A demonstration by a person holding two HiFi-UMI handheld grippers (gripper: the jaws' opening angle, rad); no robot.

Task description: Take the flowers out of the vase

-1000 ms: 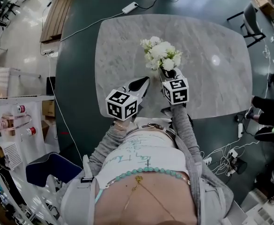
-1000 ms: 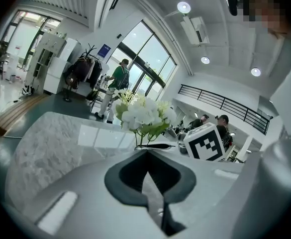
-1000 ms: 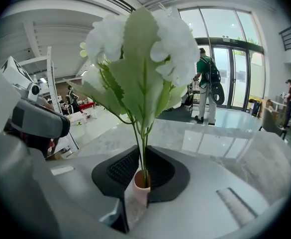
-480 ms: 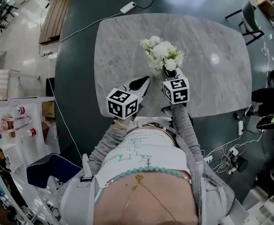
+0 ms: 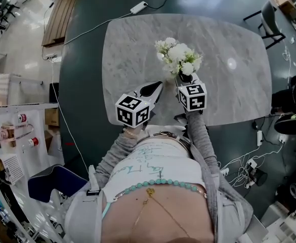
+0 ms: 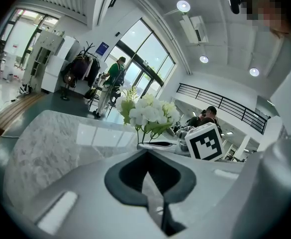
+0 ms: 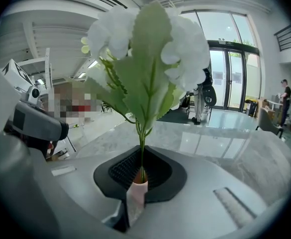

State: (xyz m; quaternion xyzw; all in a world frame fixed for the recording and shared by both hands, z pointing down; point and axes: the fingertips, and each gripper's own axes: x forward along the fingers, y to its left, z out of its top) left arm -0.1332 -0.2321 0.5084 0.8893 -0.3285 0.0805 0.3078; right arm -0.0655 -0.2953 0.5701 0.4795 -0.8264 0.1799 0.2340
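A bunch of white flowers (image 5: 179,58) with green leaves stands over the marble table (image 5: 228,100), just beyond my right gripper (image 5: 183,79). In the right gripper view the thin green stem (image 7: 143,148) rises from a pale tube (image 7: 137,195) pinched between the jaws of my right gripper (image 7: 140,176). These jaws have just been closing and now press on it. Whether the tube is the vase's neck I cannot tell; no other vase shows. My left gripper (image 5: 153,90) is shut and empty to the left, near the table's front edge, facing the flowers (image 6: 147,112).
A white power strip (image 5: 140,7) with its cable lies off the table's far edge. A dark chair (image 5: 269,22) stands at the far right. A person's legs (image 5: 289,110) are at the table's right side. Cables lie on the floor to the right.
The flower bunch and my right gripper have shifted slightly to the right in the head view. My left gripper has stayed still. The person at the right has moved.
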